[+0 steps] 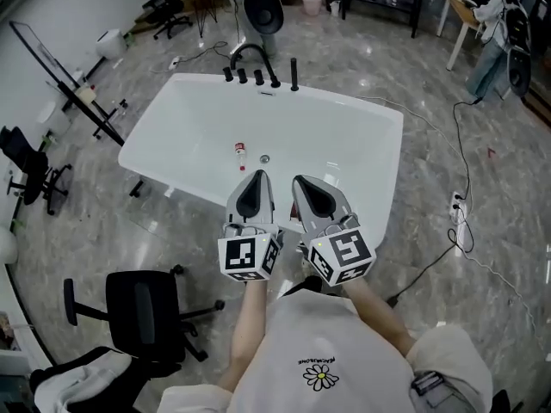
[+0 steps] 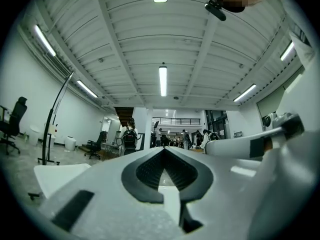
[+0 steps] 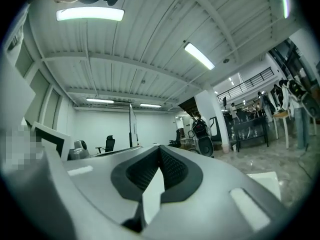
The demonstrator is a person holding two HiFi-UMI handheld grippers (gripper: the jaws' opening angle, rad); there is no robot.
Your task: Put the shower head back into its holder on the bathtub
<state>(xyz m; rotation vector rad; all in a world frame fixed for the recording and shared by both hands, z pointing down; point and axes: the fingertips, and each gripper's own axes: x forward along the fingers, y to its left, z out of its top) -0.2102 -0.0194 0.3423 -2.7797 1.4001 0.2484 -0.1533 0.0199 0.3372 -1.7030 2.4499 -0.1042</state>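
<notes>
Left gripper [image 1: 257, 175], right gripper [image 1: 301, 181]: I am holding jaws shut, empty, over tub's [image 1: 383, 123] near rim. Shower head [image 1: 294, 74]: apparently standing upright beside tap [image 1: 250, 55]; seating wants closer checking.

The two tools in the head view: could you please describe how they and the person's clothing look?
The left tool and right tool match: light grey tapered shells with black textured pads, each carrying a white cube of black square markers. No cables show. The person wears a white T-shirt with a small daisy print.
</notes>
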